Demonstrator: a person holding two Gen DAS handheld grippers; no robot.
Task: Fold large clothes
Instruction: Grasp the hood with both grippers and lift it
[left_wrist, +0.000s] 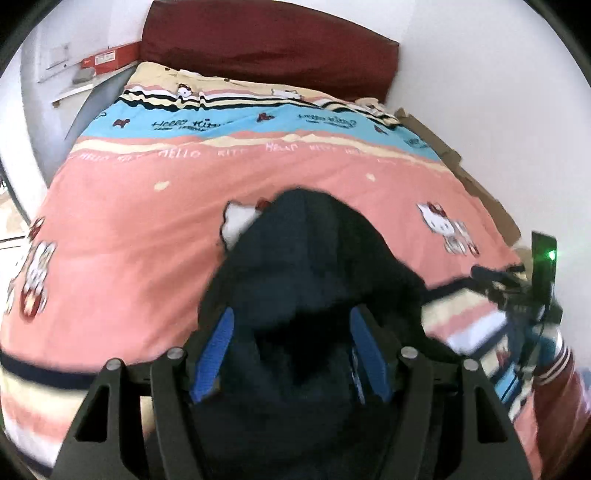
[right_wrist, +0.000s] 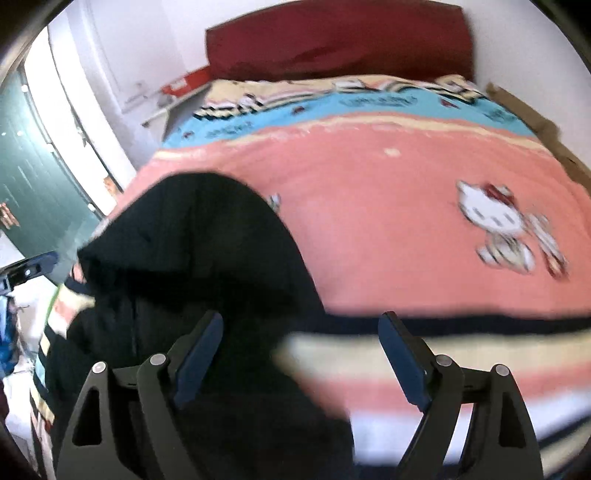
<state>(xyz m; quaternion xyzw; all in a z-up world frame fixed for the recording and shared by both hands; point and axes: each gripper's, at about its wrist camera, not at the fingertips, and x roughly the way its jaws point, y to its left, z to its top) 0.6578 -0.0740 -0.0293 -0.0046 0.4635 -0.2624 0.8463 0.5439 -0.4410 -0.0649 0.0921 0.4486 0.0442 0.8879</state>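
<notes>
A dark, bulky garment (left_wrist: 314, 251) lies bunched on the pink cartoon-cat bedspread (left_wrist: 140, 229). It fills the space between the blue pads (left_wrist: 214, 354) of my left gripper (left_wrist: 291, 314), whose inner faces show bare, so the jaws stand open over it. In the right wrist view the same garment (right_wrist: 192, 240) spreads to the left and under my right gripper (right_wrist: 301, 317), which is wide open. Its left finger (right_wrist: 199, 354) is over the cloth and its right finger (right_wrist: 402, 362) over the striped bedspread (right_wrist: 388, 229). The right gripper's body (left_wrist: 532, 288) shows at the right edge of the left wrist view.
A dark red headboard (left_wrist: 266, 48) stands at the far end of the bed against a white wall. A red box (left_wrist: 110, 59) sits on a shelf at the far left. Brown cardboard (left_wrist: 461, 166) lines the bed's right side. A green door (right_wrist: 33, 177) is at left.
</notes>
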